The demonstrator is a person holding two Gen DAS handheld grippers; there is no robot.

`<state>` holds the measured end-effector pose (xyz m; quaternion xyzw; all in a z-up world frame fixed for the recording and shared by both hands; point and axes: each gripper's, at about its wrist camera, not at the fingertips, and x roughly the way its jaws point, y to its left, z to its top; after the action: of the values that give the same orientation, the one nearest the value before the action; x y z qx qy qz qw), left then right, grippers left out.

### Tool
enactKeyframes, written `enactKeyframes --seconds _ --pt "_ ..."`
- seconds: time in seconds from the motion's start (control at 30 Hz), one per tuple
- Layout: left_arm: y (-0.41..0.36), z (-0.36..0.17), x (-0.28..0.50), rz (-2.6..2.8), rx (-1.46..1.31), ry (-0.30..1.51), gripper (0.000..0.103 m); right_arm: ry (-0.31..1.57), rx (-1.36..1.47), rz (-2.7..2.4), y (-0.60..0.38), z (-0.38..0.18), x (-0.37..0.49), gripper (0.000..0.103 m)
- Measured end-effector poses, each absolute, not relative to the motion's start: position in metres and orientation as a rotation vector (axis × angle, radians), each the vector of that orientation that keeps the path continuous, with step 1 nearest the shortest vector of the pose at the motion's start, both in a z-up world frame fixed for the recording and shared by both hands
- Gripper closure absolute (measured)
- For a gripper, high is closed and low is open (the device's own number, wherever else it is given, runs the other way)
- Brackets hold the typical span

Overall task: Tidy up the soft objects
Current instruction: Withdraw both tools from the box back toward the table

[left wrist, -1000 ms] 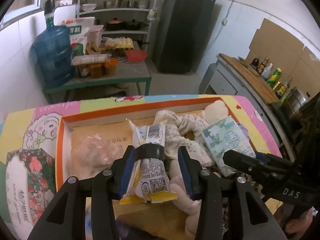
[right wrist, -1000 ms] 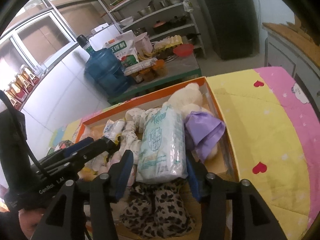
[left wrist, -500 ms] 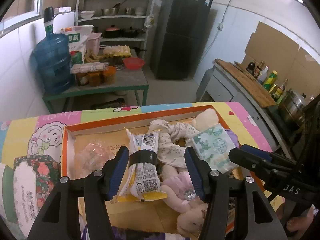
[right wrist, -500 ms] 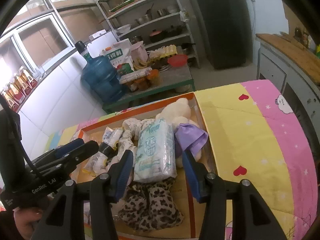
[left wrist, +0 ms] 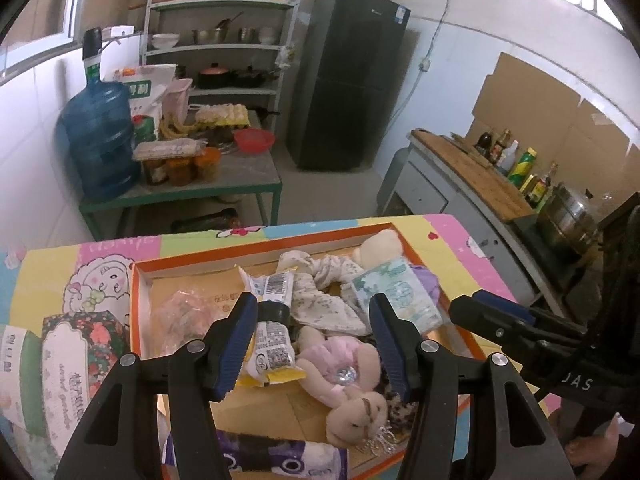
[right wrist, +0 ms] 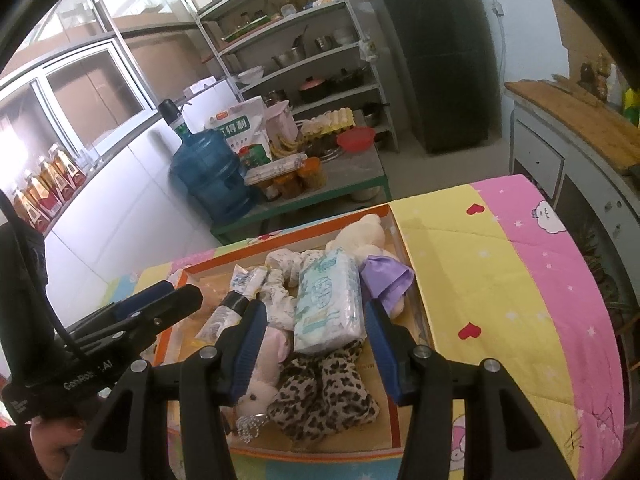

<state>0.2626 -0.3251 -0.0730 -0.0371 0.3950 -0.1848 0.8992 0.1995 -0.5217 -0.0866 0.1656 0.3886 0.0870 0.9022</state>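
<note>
Soft objects fill an orange-rimmed box (left wrist: 138,312) at frame centre: snack packet (left wrist: 272,334), tissue pack (right wrist: 330,300), pink plush doll (left wrist: 352,380). Left gripper (left wrist: 312,344), its jaws just opened, and right gripper (right wrist: 314,346) hang spread above, gripping nothing.

kitchen: fridge (left wrist: 344,76), pot shelves (left wrist: 216,40), sauce bottles (left wrist: 516,164).

daylight from windows | soft shadows | fisheye-warped, dark corners

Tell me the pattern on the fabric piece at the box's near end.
Leopard print fabric, tan with dark spots; clearest in the right wrist view.
</note>
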Motion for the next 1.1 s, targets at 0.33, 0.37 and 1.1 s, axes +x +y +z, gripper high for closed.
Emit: enactKeyframes --seconds 0.33,0.37,1.1 --pt "-0.319 -0.040 0.237 -0.422 -0.057 0.764 0.043 0.766 0.332 0.157 -0.510 -0.063 0.175 0.052" --pt "-0.317 -0.037 0.234 -0.426 -0.055 0.760 0.043 0.761 0.332 0.153 -0.509 -0.061 0.172 0.052" --pt "-0.204 -0.007 0.183 -0.451 -0.102 0.706 0.043 0.747 0.253 0.137 -0.403 -0.026 0.119 0.052"
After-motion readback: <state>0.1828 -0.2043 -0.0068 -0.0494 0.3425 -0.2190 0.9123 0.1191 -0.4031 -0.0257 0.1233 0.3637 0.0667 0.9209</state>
